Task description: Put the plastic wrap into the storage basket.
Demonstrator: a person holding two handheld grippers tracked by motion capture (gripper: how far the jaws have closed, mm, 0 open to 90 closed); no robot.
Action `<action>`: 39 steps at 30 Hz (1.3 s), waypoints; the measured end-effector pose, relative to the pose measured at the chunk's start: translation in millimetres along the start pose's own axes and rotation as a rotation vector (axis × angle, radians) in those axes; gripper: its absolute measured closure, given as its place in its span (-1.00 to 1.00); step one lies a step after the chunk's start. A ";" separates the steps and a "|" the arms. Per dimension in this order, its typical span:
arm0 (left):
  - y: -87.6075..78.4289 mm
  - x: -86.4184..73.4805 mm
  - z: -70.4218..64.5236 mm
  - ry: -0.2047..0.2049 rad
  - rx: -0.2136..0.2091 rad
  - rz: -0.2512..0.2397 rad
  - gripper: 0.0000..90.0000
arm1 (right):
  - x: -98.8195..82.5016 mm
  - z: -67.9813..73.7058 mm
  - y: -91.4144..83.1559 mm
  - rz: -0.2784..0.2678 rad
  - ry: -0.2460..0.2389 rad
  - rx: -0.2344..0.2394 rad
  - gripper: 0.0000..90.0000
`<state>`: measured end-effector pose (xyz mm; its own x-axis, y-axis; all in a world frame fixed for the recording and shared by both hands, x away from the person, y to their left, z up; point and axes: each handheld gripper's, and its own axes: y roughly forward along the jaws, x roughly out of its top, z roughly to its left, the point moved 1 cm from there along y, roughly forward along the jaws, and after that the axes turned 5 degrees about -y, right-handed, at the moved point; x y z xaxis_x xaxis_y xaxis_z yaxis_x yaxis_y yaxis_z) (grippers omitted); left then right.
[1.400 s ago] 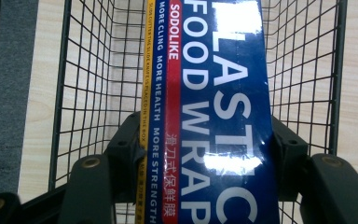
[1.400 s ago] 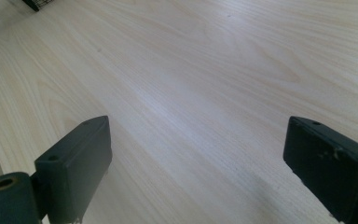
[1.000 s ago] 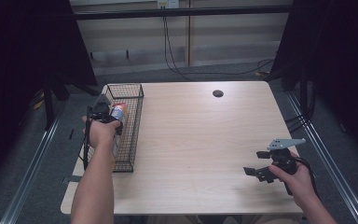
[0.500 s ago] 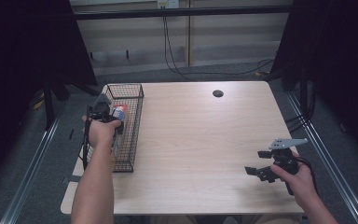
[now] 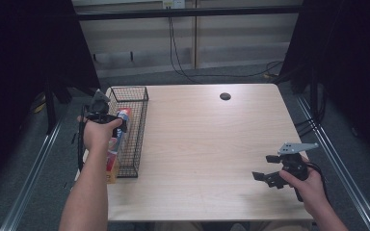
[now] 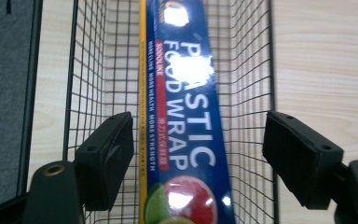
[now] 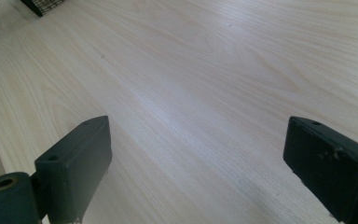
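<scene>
Left gripper (image 6: 198, 154) jaws have just been opening; pads now stand clear on either side of the plastic food wrap box (image 6: 184, 116), not pressing it. Box lies lengthwise inside the black wire basket (image 6: 256, 70), label up, between the basket's long walls. In the high view the left gripper (image 5: 107, 115) hangs over the basket (image 5: 137, 120) at the table's left edge, the box (image 5: 118, 139) below it. Right gripper (image 7: 198, 163) jaws spread wide, nothing between them; it hovers over bare wooden table (image 7: 214, 70), near the front right corner (image 5: 272, 175), well apart from the basket.
</scene>
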<state>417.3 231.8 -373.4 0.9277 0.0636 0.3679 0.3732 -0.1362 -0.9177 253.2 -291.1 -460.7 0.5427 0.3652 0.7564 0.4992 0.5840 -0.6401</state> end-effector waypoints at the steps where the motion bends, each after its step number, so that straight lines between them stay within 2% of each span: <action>1: -1.9 -0.6 -1.0 0.005 -0.007 -0.006 -0.46 | 0.0 0.4 0.0 0.003 0.000 0.001 -0.83; 7: -5.6 -5.6 -7.4 0.031 -0.057 -0.023 -0.52 | 0.0 0.6 0.0 0.005 0.005 -0.002 -0.83; 11: -8.3 -9.1 -16.4 0.076 -0.099 -0.046 -0.57 | 0.0 0.8 0.9 0.005 0.003 0.001 -0.83; 17: -12.6 -12.1 -24.0 0.110 -0.137 -0.061 -0.62 | -0.5 2.6 2.1 0.011 0.001 0.007 -0.83; 20: -15.2 -14.2 -29.7 0.122 -0.175 -0.074 -0.65 | -0.4 2.2 1.2 0.010 0.003 0.006 -0.83; 22: -16.5 -15.6 -34.7 0.150 -0.187 -0.079 -0.68 | -0.3 2.0 1.2 0.009 0.005 0.006 -0.83; 24: -17.8 -17.0 -40.2 0.161 -0.203 -0.085 -0.69 | -0.2 2.6 1.7 0.010 0.010 0.005 -0.83; 39: -13.7 -25.8 -71.6 0.237 -0.267 -0.097 -0.72 | 0.1 2.8 1.0 0.006 0.011 0.003 -0.83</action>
<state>388.8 161.2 -359.6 0.8522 -0.1376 0.5047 0.4196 -0.3964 -0.8166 251.9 -288.5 -460.9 0.5527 0.3609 0.7512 0.4943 0.5837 -0.6441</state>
